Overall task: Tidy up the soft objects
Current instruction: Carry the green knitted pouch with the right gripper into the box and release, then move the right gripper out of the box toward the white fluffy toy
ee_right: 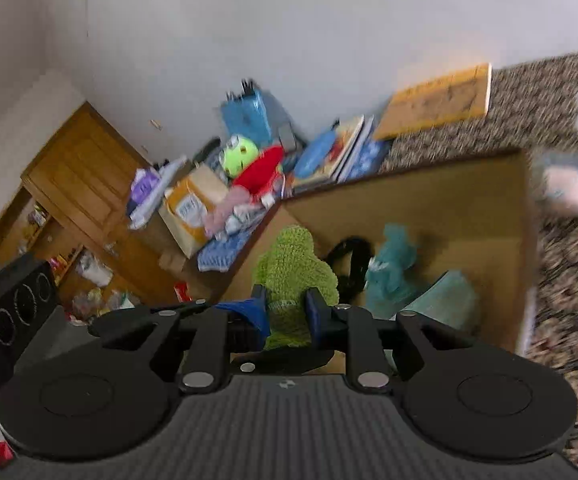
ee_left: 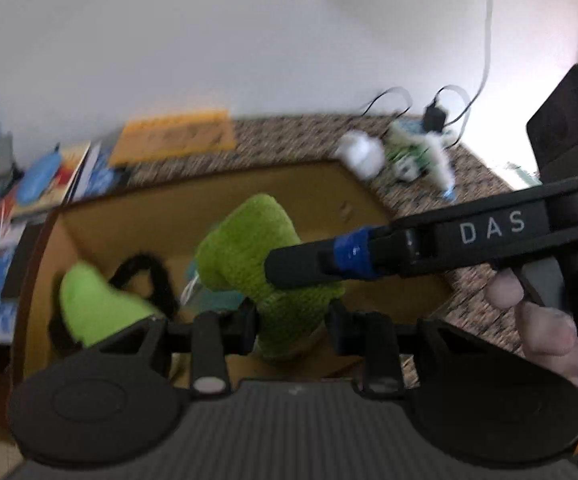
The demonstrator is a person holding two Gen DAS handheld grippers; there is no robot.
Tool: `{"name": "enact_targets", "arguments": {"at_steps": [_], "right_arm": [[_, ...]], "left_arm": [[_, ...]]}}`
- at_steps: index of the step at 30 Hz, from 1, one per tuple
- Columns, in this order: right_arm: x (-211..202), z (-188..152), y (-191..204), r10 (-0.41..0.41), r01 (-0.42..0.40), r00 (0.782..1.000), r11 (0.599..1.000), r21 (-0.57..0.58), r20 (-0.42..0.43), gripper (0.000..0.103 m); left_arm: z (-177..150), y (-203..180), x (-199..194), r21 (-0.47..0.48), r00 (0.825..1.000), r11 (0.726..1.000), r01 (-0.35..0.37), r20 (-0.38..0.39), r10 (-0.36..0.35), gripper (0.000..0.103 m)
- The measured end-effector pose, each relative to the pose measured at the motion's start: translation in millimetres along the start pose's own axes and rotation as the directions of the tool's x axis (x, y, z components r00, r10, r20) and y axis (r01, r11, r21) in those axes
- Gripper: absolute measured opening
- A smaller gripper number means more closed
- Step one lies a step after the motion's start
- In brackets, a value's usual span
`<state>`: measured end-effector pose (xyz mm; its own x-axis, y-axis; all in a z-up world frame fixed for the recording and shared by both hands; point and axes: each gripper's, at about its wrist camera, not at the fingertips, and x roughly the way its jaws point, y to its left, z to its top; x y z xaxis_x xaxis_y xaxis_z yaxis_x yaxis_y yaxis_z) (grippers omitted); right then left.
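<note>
- Speckled brown carpet (ee_right: 569, 280) runs up to a plain pale wall (ee_left: 249, 40), and an open brown cardboard box (ee_right: 449, 184) sits on it, my landmark here.
- Over the box, the left gripper (ee_left: 293, 320) pinches one end of a fuzzy lime-green knitted cloth (ee_left: 249, 240); the right gripper (ee_right: 287, 312), its blue-taped jaws nearly together, clamps the other end, a bunched green tuft rising between its fingers.
- Inside the box lie a teal fluffy cloth (ee_right: 393, 268), a folded pale-teal towel (ee_right: 445, 300) and a black looped strap (ee_right: 349, 256).
- Behind the box, against the wall, leans a flat orange board (ee_right: 437, 100).
- Left of the box in the right wrist view, books, a red cloth and a green ball pile up beside a wooden cabinet (ee_right: 85, 168).
- White socks (ee_left: 361, 156) lie on the carpet beyond the box's far corner.
</note>
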<state>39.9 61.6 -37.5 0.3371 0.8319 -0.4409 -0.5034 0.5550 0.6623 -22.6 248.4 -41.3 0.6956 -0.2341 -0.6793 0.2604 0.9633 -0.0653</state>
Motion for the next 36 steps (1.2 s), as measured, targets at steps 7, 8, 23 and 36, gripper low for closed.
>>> {"name": "enact_targets", "arguments": {"at_steps": [7,8,23,36], "right_arm": [[29,-12,0,-0.064,0.066,0.997,0.997,0.041,-0.046,0.011],[30,-13,0,-0.079,0.082,0.995,0.996,0.040,-0.052,0.013],[-8,-6,12,-0.270,0.274,0.961,0.959,-0.078,0.051,0.021],[-54,-6,10,-0.364,0.381,0.922,0.912,-0.153,0.130,0.023]], "left_arm": [[-22,30,8,-0.033,0.997,0.999,-0.040,-0.061,0.038,0.049],[-23,33,5,-0.036,0.997,0.998,-0.047,-0.056,0.045,0.055],[14,26,2,-0.073,0.990,0.989,-0.125,-0.078,0.120,0.061],[50,-30,19,-0.027,0.970,0.976,-0.218,-0.114,0.213,0.061]]}}
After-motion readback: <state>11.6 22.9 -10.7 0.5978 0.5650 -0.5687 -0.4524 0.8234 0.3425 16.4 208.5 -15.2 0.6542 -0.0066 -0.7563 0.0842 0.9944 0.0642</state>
